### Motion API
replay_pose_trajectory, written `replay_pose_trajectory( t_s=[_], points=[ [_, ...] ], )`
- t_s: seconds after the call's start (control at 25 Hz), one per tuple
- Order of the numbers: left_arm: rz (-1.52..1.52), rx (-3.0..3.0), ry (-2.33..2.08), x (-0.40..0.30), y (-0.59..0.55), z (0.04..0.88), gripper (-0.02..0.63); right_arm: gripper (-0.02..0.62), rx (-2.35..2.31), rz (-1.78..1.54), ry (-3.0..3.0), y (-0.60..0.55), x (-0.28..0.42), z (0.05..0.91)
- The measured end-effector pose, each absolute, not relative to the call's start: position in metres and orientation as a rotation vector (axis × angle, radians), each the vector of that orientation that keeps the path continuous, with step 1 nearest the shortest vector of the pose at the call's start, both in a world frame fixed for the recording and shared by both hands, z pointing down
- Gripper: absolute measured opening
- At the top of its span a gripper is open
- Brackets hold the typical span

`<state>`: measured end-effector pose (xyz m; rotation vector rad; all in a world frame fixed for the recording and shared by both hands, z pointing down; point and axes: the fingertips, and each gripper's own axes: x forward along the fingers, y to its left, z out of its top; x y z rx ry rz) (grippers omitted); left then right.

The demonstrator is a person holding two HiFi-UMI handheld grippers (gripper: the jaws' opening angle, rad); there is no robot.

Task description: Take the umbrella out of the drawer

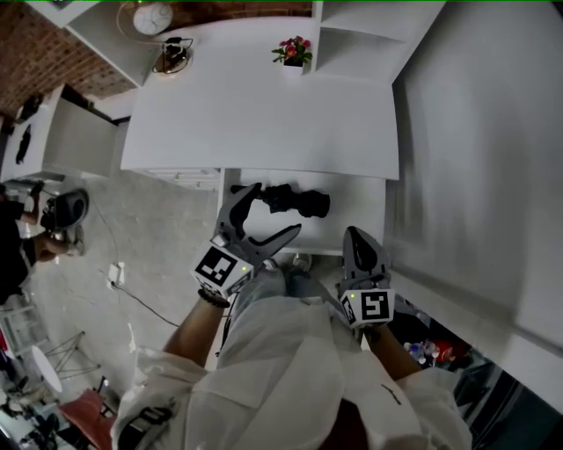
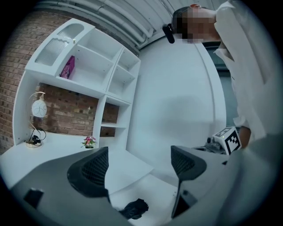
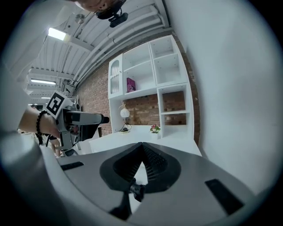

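Observation:
A black folded umbrella [image 1: 295,201] lies in the open white drawer [image 1: 356,211] under the white desk [image 1: 264,114]. My left gripper [image 1: 274,211] is open and hovers over the drawer, with its fingers either side of the umbrella's left end and apart from it. In the left gripper view the umbrella [image 2: 133,208] shows low down between the wide jaws of the left gripper [image 2: 140,163]. My right gripper [image 1: 354,235] is shut and empty at the drawer's front right. Its jaws meet in the right gripper view [image 3: 141,152], where the left gripper [image 3: 66,118] shows at the left.
A small flower pot [image 1: 295,51] and a round white lamp [image 1: 153,18] stand at the back of the desk under white shelves [image 3: 150,75]. A white wall panel [image 1: 475,158] runs along the right. A person [image 1: 35,228] is on the floor at the left, near cables.

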<state>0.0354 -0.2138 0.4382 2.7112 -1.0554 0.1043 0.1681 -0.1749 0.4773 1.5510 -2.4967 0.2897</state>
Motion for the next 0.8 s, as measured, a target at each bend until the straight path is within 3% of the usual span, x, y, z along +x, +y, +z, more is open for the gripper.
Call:
replay_pose_trajectory(
  t_s=[0.8],
  points=[
    [0.21,2.707,-0.891,0.014,-0.257,0.51,0.423,0.017,1.53,0.356,-2.385,-0.22,0.123,0.53]
  ],
)
